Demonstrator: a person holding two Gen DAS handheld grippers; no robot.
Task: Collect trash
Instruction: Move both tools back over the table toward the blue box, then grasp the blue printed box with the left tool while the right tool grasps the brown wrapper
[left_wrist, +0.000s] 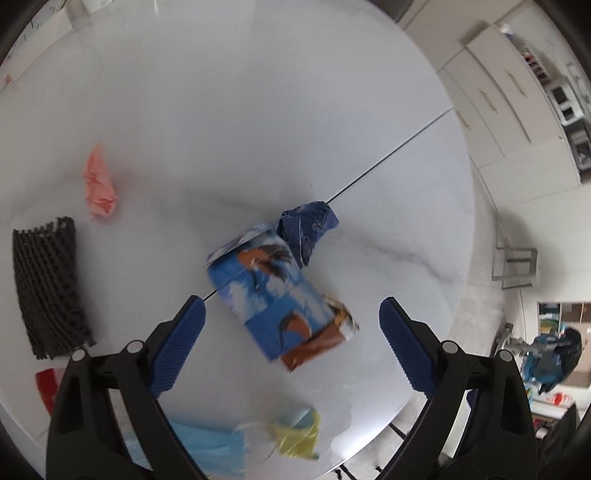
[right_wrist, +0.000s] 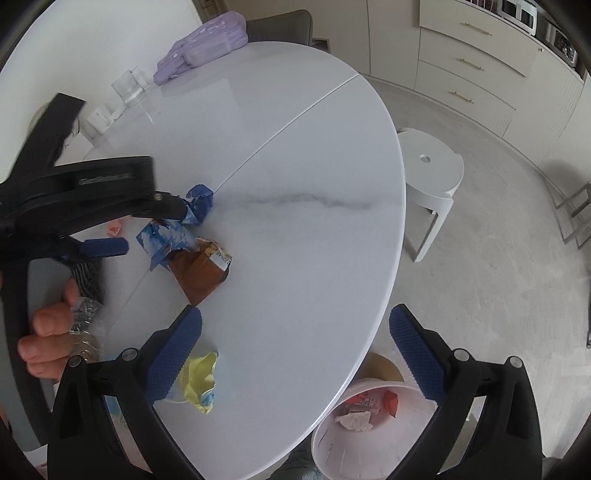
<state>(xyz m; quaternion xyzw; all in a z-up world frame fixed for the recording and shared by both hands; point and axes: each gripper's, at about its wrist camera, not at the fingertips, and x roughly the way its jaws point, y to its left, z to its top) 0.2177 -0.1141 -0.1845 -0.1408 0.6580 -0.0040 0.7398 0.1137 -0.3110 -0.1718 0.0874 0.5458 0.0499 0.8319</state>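
Note:
A blue and orange snack wrapper (left_wrist: 284, 291) lies on the white table (left_wrist: 258, 110), with a crumpled dark blue paper (left_wrist: 308, 229) at its far end. My left gripper (left_wrist: 291, 332) is open, its fingers on either side of the wrapper, just above it. The right wrist view shows the wrapper (right_wrist: 184, 251), the blue paper (right_wrist: 199, 203) and the left gripper (right_wrist: 147, 225) over them. My right gripper (right_wrist: 295, 354) is open and empty over the table's near edge. A white trash bin (right_wrist: 369, 424) with several scraps stands on the floor below it.
A pink paper (left_wrist: 99, 182), black mesh sleeve (left_wrist: 46, 284), red scrap (left_wrist: 48, 387), blue face mask (left_wrist: 218, 443) and yellow paper (left_wrist: 299, 432) lie on the table. Glasses (right_wrist: 129, 86) and a purple pouch (right_wrist: 203, 48) sit at the back. A white stool (right_wrist: 432, 184) stands beside the table.

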